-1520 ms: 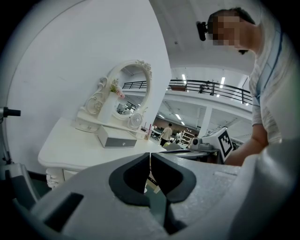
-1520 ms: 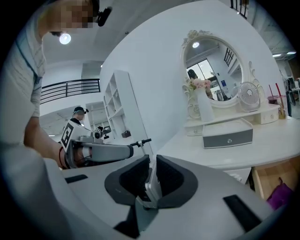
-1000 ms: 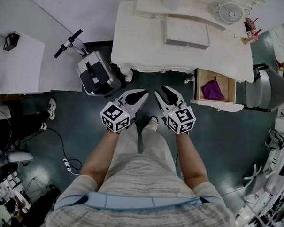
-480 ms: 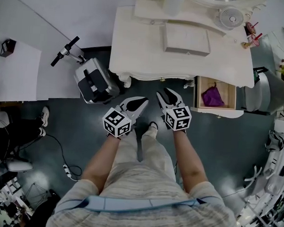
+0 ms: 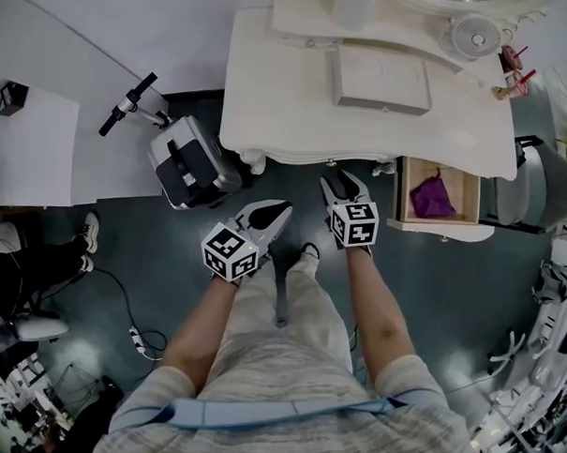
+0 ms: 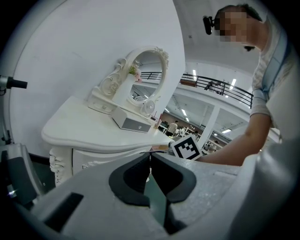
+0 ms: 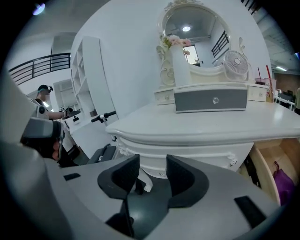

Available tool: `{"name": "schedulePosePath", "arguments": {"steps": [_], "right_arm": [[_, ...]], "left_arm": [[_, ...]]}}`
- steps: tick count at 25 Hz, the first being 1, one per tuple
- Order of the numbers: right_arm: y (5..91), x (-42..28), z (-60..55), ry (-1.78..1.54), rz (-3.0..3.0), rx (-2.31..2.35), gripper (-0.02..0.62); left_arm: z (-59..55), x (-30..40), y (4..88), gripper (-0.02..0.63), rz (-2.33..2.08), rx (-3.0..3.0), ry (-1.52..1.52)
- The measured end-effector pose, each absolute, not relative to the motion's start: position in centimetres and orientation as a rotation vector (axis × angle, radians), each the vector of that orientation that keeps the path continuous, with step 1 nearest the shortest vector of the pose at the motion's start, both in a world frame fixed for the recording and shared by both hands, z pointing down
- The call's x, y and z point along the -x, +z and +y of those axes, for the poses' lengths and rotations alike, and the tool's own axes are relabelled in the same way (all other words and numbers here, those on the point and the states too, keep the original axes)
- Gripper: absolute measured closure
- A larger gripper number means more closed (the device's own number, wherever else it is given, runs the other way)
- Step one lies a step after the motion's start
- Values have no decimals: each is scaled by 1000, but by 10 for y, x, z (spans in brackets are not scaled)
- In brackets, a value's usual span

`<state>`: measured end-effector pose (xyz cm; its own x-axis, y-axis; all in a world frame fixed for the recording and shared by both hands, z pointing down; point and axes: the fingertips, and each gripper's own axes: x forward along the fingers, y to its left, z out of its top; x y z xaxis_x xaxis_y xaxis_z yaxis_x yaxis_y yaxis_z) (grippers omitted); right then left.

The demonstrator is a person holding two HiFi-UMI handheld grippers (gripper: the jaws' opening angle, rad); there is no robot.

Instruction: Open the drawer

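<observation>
- The white dressing table (image 5: 363, 130) stands against the wall ahead of me. Its drawer (image 5: 441, 171) on the right side is pulled out, showing a wooden inside.
- A purple cloth (image 5: 433, 197) lies in that drawer. In the right gripper view the same drawer (image 7: 269, 161) and cloth (image 7: 286, 185) sit at the lower right edge.
- My right gripper (image 5: 345, 181) hovers just in front of the table's front edge, left of the drawer and apart from it. Its jaws are opening, and the right gripper view (image 7: 152, 168) shows only the floor and a carved table foot through the gap.
- My left gripper (image 5: 282, 210) hangs lower, over the dark floor, near the right one. In its own view (image 6: 150, 157) the two tips are pressed together with nothing pinched.
- The only print I can make out is the black-and-white square markers on the left cube (image 5: 229, 251) and the right cube (image 5: 356, 224); they carry patterns, not letters.
- On the tabletop a grey box (image 5: 382, 81) with one small knob sits before an oval mirror (image 7: 192, 28), and a little white fan (image 5: 476, 34) stands to its right.
</observation>
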<state>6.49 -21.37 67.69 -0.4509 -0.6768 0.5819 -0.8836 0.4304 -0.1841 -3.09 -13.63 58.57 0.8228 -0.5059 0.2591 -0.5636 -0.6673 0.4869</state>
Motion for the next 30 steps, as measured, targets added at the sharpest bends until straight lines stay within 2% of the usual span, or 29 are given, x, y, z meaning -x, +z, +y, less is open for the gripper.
{"name": "schedulePosePath", "arguments": {"steps": [3, 30], "right_arm": [[696, -68, -222, 687, -2214, -1328, 431], [763, -78, -255, 709, -1950, -1284, 439]], "left_arm": [[-137, 36, 589, 586, -791, -2429, 135], [-137, 47, 593, 586, -796, -2390, 110]]}}
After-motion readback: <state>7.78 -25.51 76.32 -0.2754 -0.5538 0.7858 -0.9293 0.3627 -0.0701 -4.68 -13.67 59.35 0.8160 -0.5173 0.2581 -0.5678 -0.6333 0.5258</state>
